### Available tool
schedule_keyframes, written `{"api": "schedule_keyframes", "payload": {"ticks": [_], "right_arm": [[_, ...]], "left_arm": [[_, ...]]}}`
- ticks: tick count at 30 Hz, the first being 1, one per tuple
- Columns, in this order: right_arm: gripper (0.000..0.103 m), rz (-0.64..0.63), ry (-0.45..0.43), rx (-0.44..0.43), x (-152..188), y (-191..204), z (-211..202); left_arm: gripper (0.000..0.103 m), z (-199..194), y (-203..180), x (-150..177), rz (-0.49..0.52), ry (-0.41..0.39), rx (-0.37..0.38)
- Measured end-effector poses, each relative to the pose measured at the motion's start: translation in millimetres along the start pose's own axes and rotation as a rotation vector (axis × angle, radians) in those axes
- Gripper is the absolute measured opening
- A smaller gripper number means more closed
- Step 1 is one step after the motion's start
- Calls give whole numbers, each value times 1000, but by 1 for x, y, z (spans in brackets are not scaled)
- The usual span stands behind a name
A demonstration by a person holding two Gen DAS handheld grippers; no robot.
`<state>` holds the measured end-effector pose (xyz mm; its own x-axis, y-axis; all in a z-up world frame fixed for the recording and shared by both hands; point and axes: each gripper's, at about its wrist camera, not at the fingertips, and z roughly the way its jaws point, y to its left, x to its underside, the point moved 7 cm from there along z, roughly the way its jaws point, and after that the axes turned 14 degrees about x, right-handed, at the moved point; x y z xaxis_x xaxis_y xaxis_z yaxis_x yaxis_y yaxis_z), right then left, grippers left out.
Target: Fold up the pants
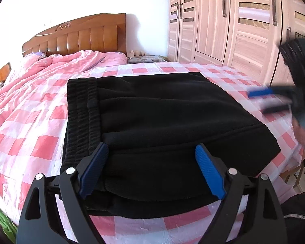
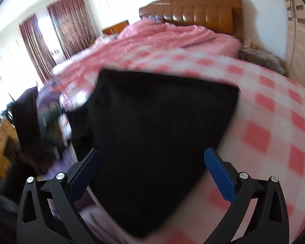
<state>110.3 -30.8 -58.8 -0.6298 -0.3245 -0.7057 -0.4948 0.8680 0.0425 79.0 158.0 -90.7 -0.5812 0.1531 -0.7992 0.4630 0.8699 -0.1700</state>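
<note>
Spread wide apart, the left tongs (image 1: 151,152) are held over the near edge of the black pants (image 1: 152,126), with nothing pinched. The right tongs (image 2: 152,158) are seen wide apart too, above a corner of the pants. The pants are laid folded flat on the pink checked sheet (image 1: 34,134), near the pink blanket (image 1: 57,65).

pants (image 1: 162,126) on bed (image 1: 30,126), headboard (image 1: 79,38) behind
</note>
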Motion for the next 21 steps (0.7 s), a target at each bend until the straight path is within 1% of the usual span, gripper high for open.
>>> {"api": "schedule_keyframes", "payload": {"ticks": [1, 2, 3, 4, 5, 6, 7, 10, 12, 13, 15, 18, 21], "right_arm": [[98, -13, 13, 16, 15, -1, 3], [98, -29, 39, 57, 32, -5, 8], [98, -42, 58, 82, 42, -8, 15], [98, -37, 71, 87, 50, -11, 21], [98, 5, 71, 71, 54, -15, 21], [98, 57, 76, 57, 55, -19, 18], [98, 73, 69, 61, 53, -21, 13], [98, 33, -6, 117, 40, -21, -4], [98, 30, -46, 135, 37, -22, -8], [98, 36, -44, 144, 38, -24, -6], [98, 26, 14, 161, 46, -23, 13], [98, 59, 12, 144, 51, -26, 14], [98, 29, 11, 172, 49, -23, 9]], "left_arm": [[88, 0, 0, 0, -4, 6, -2], [88, 1, 0, -1, -6, 12, -5], [88, 2, 0, -2, -9, 19, -8], [88, 2, -1, -2, -8, 24, -12], [88, 3, -1, -2, -7, 26, -17], [88, 3, -1, -2, -8, 27, -24], [88, 3, 0, -2, -12, 27, -26], [88, 4, 0, -3, -16, 26, -31], [88, 5, 0, -3, -17, 27, -35], [88, 5, 0, -3, -18, 28, -35], [88, 4, 0, -2, -16, 30, -34], [88, 4, 0, -3, -17, 33, -34], [88, 5, 0, -3, -17, 32, -37]]}}
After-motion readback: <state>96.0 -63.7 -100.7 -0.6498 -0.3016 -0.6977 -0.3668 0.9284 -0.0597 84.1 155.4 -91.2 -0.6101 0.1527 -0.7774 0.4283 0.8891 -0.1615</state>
